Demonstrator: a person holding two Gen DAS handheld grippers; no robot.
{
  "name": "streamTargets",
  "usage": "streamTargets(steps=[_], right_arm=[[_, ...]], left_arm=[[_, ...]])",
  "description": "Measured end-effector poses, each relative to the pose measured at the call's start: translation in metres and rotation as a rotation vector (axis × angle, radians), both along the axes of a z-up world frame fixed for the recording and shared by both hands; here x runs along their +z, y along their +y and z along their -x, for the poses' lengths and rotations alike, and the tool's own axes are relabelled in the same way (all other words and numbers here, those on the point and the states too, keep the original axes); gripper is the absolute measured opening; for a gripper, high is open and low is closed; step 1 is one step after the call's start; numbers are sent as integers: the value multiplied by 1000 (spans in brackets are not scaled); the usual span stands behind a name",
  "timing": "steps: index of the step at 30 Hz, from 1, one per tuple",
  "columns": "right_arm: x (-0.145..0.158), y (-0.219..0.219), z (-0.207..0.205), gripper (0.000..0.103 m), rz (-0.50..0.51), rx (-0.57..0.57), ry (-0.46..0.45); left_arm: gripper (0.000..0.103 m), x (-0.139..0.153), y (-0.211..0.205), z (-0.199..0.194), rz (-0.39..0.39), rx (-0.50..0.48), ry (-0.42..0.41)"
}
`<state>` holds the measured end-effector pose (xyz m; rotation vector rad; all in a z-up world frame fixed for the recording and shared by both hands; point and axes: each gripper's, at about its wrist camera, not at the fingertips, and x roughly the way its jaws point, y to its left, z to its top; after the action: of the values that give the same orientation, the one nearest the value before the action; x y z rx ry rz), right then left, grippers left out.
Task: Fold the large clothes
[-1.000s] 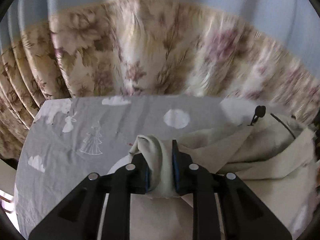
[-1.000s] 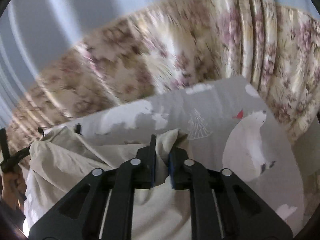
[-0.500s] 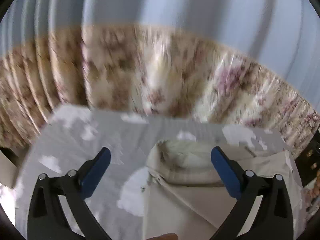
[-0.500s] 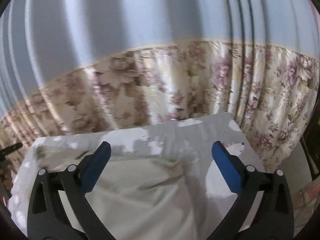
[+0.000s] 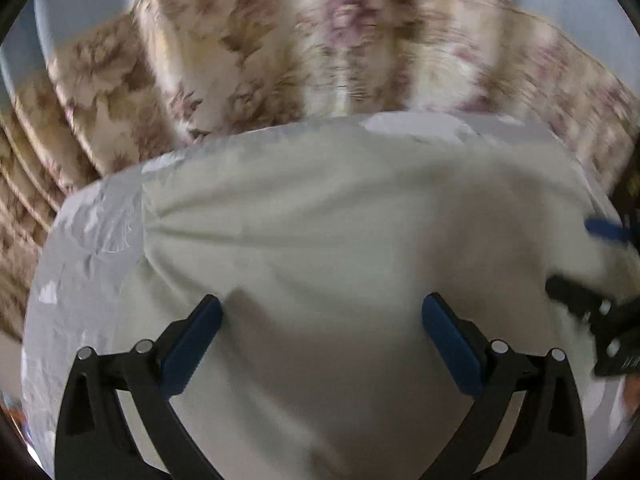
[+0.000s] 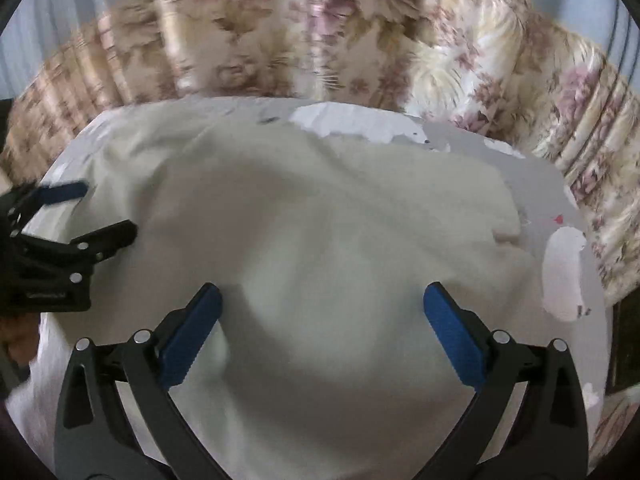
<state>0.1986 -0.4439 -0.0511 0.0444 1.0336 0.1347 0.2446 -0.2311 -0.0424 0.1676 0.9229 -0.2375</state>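
Observation:
A large cream garment (image 5: pixel 340 232) lies spread over the table, rumpled, with a fold at its left edge; it also fills the right wrist view (image 6: pixel 320 220). My left gripper (image 5: pixel 320 320) is open and empty, hovering over the near part of the cloth. My right gripper (image 6: pixel 322 320) is open and empty, also over the near part. The left gripper shows at the left edge of the right wrist view (image 6: pixel 68 220), and the right gripper at the right edge of the left wrist view (image 5: pixel 600 272). Both views are blurred.
The table wears a grey cloth with white prints (image 5: pixel 84 280), including a polar bear at the right (image 6: pixel 564 276). A floral curtain (image 5: pixel 280 48) hangs close behind the table's far edge, also in the right wrist view (image 6: pixel 400 32).
One second ago both grippers were shut on bunched cream cloth. They let go and opened, and have since tilted down over the garment, which now lies spread on the table.

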Motion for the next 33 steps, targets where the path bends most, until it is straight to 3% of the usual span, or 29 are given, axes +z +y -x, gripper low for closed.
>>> streamTargets(steps=[5,10,15,18,20,23,25,26,28,33], right_arm=[[-13,-5,-59,100,-8,-70,27],[-25,-18,-88,100,-31,-106,14],[-39,-64,-99,100,-105,-292,32],[-44,-87,-94,100,-33,-336,50],[-38,-109,-80,100,55,-415,44],[-10,-138,-37,100,-73,-413,-44],[9,-145,1,100,-141,-370,-124],[15,-146,21,100,-141,-350,-147],[21,-137,62,100,-112,-273,-150],[15,-100,139,100,-54,-153,-156]], left_arm=[[102,-15,3,-57,-44,71,11],[102,-24,13,-74,-26,100,-42],[102,-26,29,-87,15,145,-33],[102,-24,43,-86,-87,207,-101],[102,-28,58,-84,-67,216,-88],[102,-24,85,-68,28,245,-76],[102,-13,86,-42,-19,232,-162],[101,-5,82,-25,-62,219,-217],[101,7,74,6,-61,178,-266],[101,28,52,65,131,61,-227]])
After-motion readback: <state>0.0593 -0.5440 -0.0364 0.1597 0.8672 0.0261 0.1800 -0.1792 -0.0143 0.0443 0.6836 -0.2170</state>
